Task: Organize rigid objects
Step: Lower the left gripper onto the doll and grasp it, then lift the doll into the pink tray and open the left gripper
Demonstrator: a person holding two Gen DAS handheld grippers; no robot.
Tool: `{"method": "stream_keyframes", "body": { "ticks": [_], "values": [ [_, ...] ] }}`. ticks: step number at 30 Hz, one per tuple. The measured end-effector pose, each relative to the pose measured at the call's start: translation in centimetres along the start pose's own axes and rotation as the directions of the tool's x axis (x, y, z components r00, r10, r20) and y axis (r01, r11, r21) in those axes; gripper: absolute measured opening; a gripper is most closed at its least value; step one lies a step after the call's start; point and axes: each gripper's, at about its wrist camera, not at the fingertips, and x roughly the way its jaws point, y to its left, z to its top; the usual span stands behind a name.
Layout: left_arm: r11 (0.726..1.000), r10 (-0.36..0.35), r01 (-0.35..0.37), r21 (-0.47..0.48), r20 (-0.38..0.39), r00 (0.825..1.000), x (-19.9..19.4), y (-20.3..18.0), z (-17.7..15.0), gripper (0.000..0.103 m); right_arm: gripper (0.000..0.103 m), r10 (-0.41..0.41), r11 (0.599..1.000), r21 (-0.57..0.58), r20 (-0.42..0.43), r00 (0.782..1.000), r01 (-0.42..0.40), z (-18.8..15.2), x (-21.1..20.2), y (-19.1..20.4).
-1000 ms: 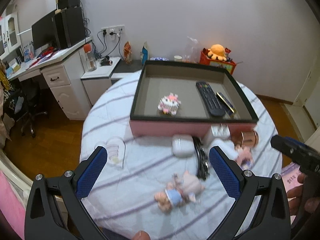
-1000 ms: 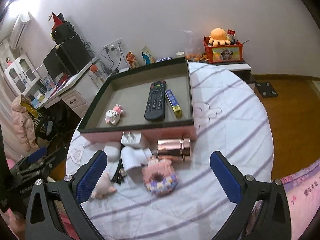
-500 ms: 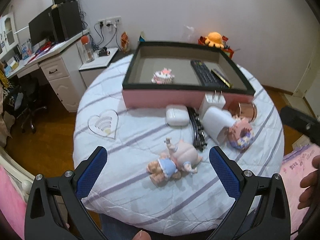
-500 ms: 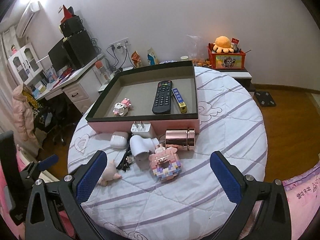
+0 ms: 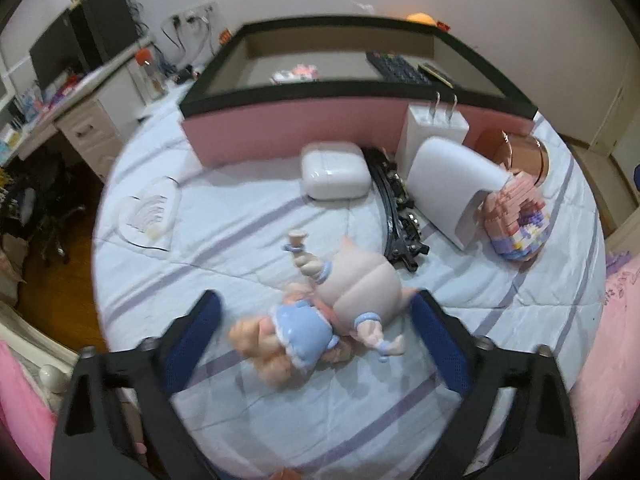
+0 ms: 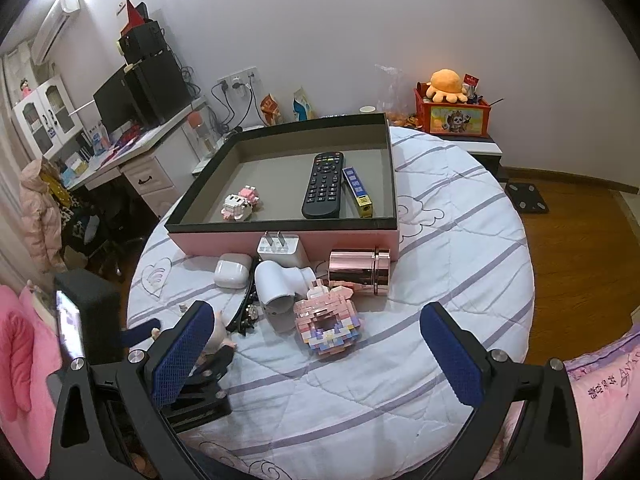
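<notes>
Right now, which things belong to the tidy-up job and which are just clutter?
Job: doll between the open left claw, tray, earbud case, charger, pink canister, block donut.
Clutter: orange plush, monitor, desk.

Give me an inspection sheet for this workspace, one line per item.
Surface: round table under a white quilted cloth with purple stripes.
Job's things: pink-sided tray holds black remote, blue-and-gold bar, small block toy; outside lie white earbud case, white charger plug, rose-gold canister, pink block donut, pig figurine.
Clutter: black beaded band.
Grippers: left gripper open around the figurine; right gripper open, empty.
Cables: wall-socket leads.
Surroundings: desk, monitor, orange plush.
</notes>
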Motion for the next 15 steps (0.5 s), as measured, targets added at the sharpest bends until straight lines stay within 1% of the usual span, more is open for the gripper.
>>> {"method": "stream_keyframes", "body": {
  "ticks": [1, 2, 3, 4, 9, 15],
  "values": [
    [1.000, -0.016, 0.016, -0.007, -0.004, 1.000, 0.2, 0.0, -0.1, 0.081, 0.103, -0.001, 1.000, -0.001, -0.003, 1.000, 0.001, 0.0, 0.1, 0.0],
    [1.000, -0.018, 0.018, -0.007, 0.000, 1.000, 0.2, 0.0, -0.1, 0.079, 0.103, -0.003, 1.000, -0.001, -0.005, 1.000, 0.003, 0.0, 0.2, 0.0],
    [1.000, -0.023, 0.023, 0.000, 0.009, 1.000, 0.1, -0.1, 0.0, 0.069, 0.103, -0.006, 1.000, -0.004, -0.010, 1.000, 0.006, 0.1, 0.4, 0.0],
    [0.999, -0.034, 0.034, 0.003, 0.013, 0.999, 0.0, -0.1, 0.1, 0.063, 0.103, -0.007, 1.000, -0.005, -0.013, 1.000, 0.007, 0.1, 0.5, 0.1],
    [0.998, -0.065, 0.065, -0.002, 0.008, 0.998, -0.1, 0.3, 0.3, 0.063, 0.103, -0.023, 1.000, -0.013, -0.023, 0.999, 0.023, 0.2, 0.9, 0.2],
    [0.998, -0.063, 0.063, -0.028, 0.007, 0.998, -0.7, 1.3, 0.5, 0.063, 0.103, -0.053, 0.998, -0.043, -0.024, 0.998, 0.052, 0.3, 1.1, 0.8]
  ]
}}
